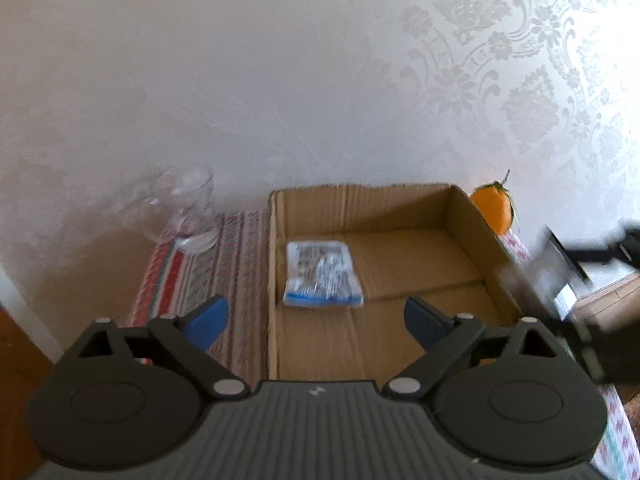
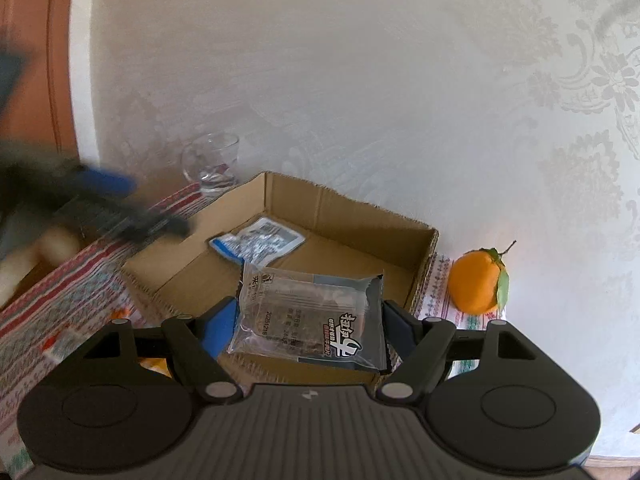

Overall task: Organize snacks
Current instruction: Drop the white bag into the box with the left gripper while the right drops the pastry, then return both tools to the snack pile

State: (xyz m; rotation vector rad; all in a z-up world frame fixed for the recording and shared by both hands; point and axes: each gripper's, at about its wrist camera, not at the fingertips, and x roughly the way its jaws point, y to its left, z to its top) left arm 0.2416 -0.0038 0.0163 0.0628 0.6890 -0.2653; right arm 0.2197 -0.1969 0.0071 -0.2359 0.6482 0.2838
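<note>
The dark packet sits clamped in your right gripper, above the box's near edge. Your left gripper hangs spread wide and empty. Farther in, a white packet lies on the box floor; beyond stands a glass.

A home: damask wallpaper, a patterned tablecloth, a glass jug and an orange.

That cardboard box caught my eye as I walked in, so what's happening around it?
A person is sorting snacks into the open brown cardboard box. The right claw grips a clear-and-black snack packet over the box's near edge. The left claw hovers open and empty above the box, where a white-and-blue snack pouch already lies. A stemmed orange sits outside.
</note>
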